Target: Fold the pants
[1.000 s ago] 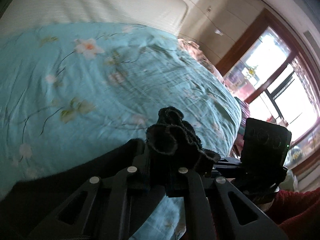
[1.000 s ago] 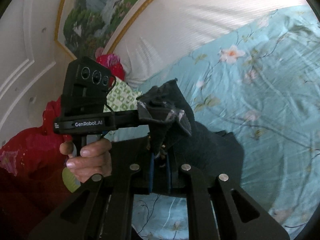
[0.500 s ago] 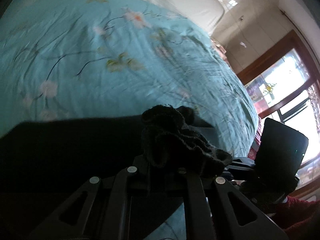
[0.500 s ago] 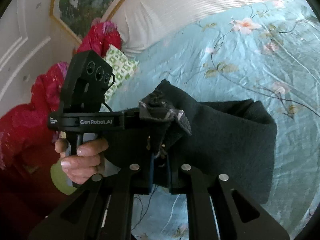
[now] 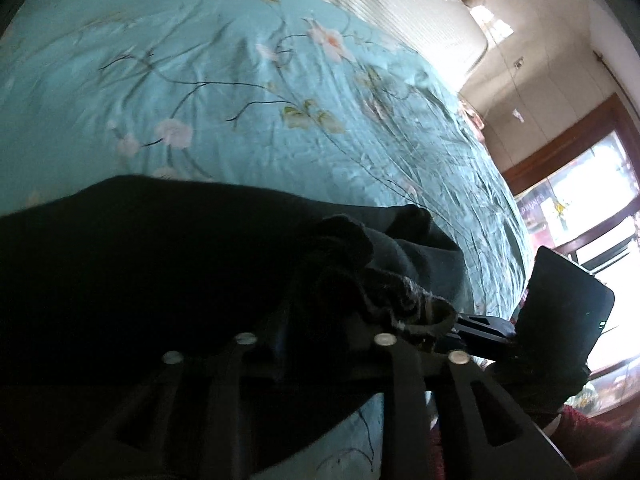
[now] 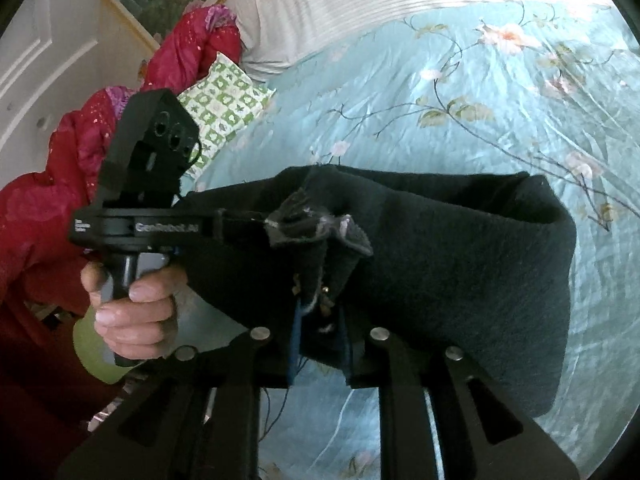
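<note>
Black pants lie folded across the teal floral bed cover. My left gripper is low over their near edge. Its jaws are opening, and a bunched, frayed hem sits loose between them. In the right wrist view the pants spread to the right over the cover. My right gripper has its blue pads against a standing fold of the cloth while its jaws begin opening. The left tool, held by a hand, reaches the same hem from the left.
A white striped pillow lies at the head of the bed. Beside it are a green checked cushion and a red quilt. A bright window with a wooden frame stands past the bed's far edge.
Both grippers have sunk toward the bed and the pants now rest spread on the cover. The left jaws have spread apart from the hem; the right pads have parted slightly.
</note>
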Tool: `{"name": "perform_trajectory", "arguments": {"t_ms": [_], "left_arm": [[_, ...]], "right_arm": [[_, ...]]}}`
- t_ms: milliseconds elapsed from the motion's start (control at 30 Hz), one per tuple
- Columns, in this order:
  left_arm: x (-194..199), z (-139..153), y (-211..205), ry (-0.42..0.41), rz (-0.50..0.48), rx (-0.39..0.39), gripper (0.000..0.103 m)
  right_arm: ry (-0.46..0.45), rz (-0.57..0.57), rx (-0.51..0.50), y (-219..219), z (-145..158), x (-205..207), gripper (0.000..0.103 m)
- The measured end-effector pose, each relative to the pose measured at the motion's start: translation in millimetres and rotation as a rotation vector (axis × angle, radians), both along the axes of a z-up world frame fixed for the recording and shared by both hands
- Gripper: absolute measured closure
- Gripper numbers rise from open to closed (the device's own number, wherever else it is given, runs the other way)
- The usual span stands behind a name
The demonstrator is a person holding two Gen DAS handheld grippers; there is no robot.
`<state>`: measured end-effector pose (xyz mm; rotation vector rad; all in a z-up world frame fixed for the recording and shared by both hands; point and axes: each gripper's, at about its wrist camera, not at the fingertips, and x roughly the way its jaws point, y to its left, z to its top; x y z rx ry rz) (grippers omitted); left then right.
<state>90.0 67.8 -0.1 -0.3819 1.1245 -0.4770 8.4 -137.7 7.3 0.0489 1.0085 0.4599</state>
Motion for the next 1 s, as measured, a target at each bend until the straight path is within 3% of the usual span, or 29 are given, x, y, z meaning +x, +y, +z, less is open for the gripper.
{"name": "perform_trajectory", "arguments": {"t_ms": [133,233,367,600,767,1000], "left_arm": [[-10.1,5.4,10.7,0.014,0.04,-0.024,0.053],[-19.0,9.8,17.9,0.036,0.075,-0.047,0.047],[-27.4,16.9,20.3,0.058,0.097,-0.057,0.042],[-33.0,23.7,23.5,0.114,0.155,-0.11,0.028],[-33.1,13.9,15.0,0.171,0.176,-0.053,0.028],[-44.2,3.0,-2.2,0.224,0.214,-0.03,0.026]], "right_arm": [[0.016,0.006,0.038,-1.9,3.7,-3.0,0.076],[0.02,0.034,0.058,0.9,11.1,-9.5,0.069],[-0.013,0.057,0.096,-5.4,36.0,-16.9,0.068],[-0.121,-0.084,0.146,-67.4,88.2,2.3,0.059],[-0.099,-0.129,0.025,-91.3,87.8,19.6,0.058],[-0.046,-0.089,-0.046,-101.1,73.7,36.8,0.058]]}}
